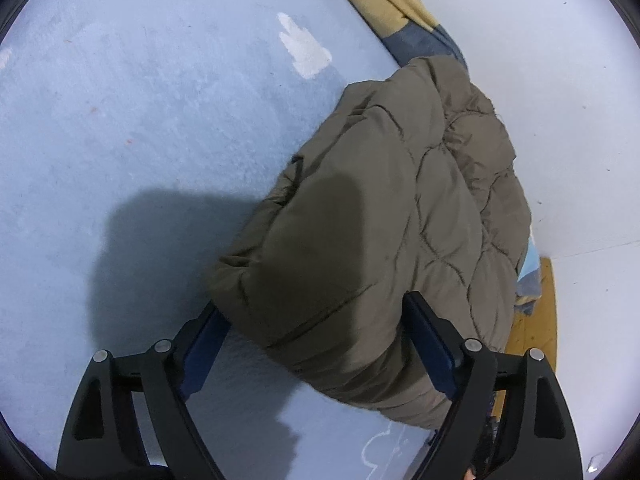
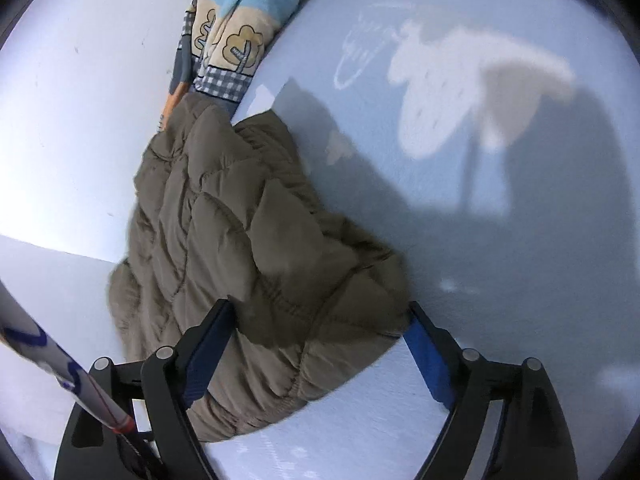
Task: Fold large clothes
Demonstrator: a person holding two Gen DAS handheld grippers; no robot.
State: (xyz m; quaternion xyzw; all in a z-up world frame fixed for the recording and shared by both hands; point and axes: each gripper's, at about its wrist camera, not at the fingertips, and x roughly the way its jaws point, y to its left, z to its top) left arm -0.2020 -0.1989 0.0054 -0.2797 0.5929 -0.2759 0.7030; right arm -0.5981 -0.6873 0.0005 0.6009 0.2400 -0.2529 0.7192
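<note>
The quilted jacket (image 1: 360, 216) lies bundled compactly on the bed (image 1: 140, 120), seemingly folded; left hand-held gripper (image 1: 316, 320) and right hand-held gripper (image 2: 320, 324) both gape, pads clear of it.

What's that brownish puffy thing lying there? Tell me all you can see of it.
It is an olive-brown quilted puffer jacket, padded, with stitched seams that make soft, slightly shiny panels. It lies folded into a thick bundle on the pale blue bed sheet, near the white wall, its far end against a patterned blanket. The open left claw and open right claw each straddle its near edge.
</note>
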